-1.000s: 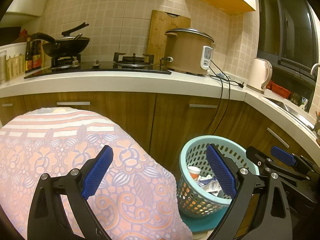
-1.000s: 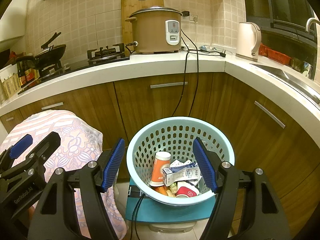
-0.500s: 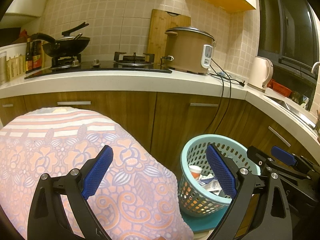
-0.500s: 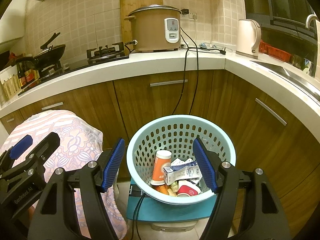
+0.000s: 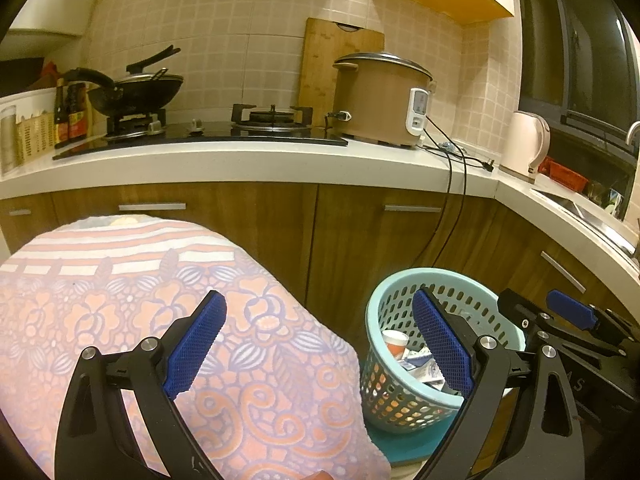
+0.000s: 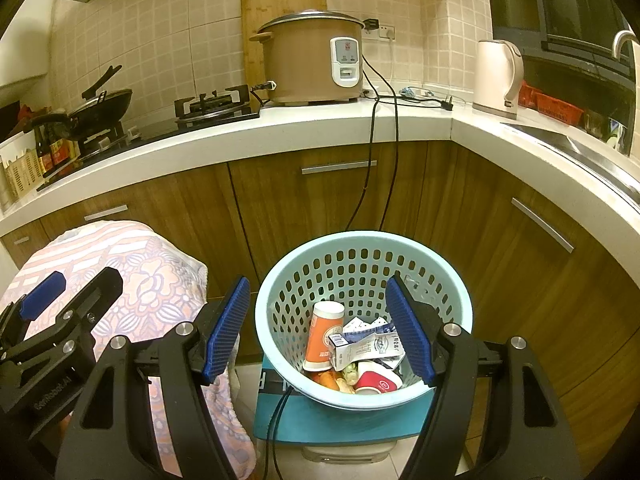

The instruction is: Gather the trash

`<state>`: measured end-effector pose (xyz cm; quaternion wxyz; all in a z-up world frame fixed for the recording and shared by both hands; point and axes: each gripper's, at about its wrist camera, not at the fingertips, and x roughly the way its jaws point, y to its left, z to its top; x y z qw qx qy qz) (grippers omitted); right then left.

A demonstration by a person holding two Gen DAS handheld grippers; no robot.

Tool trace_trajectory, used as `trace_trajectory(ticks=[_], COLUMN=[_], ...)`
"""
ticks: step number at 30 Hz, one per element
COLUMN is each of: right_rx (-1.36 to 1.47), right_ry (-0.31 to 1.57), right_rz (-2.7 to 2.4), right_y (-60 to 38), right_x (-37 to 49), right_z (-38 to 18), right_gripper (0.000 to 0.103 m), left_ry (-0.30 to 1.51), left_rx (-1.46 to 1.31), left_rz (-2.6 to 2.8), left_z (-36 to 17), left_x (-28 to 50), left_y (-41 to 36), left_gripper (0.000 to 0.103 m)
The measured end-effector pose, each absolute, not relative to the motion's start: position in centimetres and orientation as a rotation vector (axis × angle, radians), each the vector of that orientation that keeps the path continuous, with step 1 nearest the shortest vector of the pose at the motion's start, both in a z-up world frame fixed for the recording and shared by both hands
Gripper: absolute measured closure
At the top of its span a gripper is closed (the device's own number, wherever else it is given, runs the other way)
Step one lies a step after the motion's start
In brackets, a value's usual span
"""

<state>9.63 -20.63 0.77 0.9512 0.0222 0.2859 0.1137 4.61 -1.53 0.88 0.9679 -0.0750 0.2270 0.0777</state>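
A light blue perforated basket (image 6: 362, 249) stands on a teal box (image 6: 320, 420) by the corner cabinets. It holds an orange paper cup (image 6: 322, 334), a flattened milk carton (image 6: 366, 346), a red cup (image 6: 378, 380) and food scraps. My right gripper (image 6: 326, 332) is open and empty, held above the basket's front rim. My left gripper (image 5: 320, 344) is open and empty, over a pink floral cloth (image 5: 140, 320), left of the basket (image 5: 400, 396). Each gripper shows at the edge of the other's view.
The floral cloth (image 6: 132, 264) covers something bulky left of the basket. A white counter (image 6: 320, 128) carries a rice cooker (image 6: 312, 64), a kettle (image 6: 498, 74), a gas hob (image 6: 216, 104) and a wok (image 6: 100, 108). Two black cords (image 6: 380, 168) hang down to the basket. Wooden cabinet doors (image 6: 520, 260) stand behind.
Both views have drifted slightly; the basket sits a touch lower and closer in the right wrist view. Both grippers stay open and empty.
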Motion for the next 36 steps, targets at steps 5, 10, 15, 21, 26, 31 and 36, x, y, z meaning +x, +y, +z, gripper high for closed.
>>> trace_trajectory(ticks=[5, 10, 15, 21, 26, 31, 36], right_rx=[0.048, 0.059, 0.071, 0.073, 0.072, 0.069, 0.057], right_ry=[0.567, 0.544, 0.516, 0.485, 0.468, 0.461, 0.461], right_rz=[0.236, 0.246, 0.257, 0.274, 0.285, 0.292, 0.3], right_y=[-20.7, -21.0, -21.4, -21.5, -21.5, -21.4, -21.0], right_x=[9.5, 8.8, 7.6, 6.0, 5.0, 4.5, 4.3], right_z=[1.5, 2.7, 3.9, 5.2, 5.9, 6.2, 6.2], right_gripper=[0.037, 0.037, 0.037, 0.037, 0.036, 0.036, 0.036], left_ry=[0.486, 0.508, 0.52, 0.512, 0.505, 0.504, 0.492], left_rx=[-0.113, -0.127, -0.101, -0.081, -0.08, -0.085, -0.074], left_rz=[0.184, 0.178, 0.184, 0.194, 0.196, 0.201, 0.219], left_z=[1.7, 2.8, 3.7, 4.9, 5.4, 5.6, 5.7], left_x=[4.1, 3.4, 2.2, 0.6, 0.0, -0.4, -0.8], left_y=[-1.3, -1.1, -1.6, -1.9, -2.1, -1.9, -1.7], left_gripper=[0.012, 0.011, 0.011, 0.011, 0.01, 0.01, 0.01])
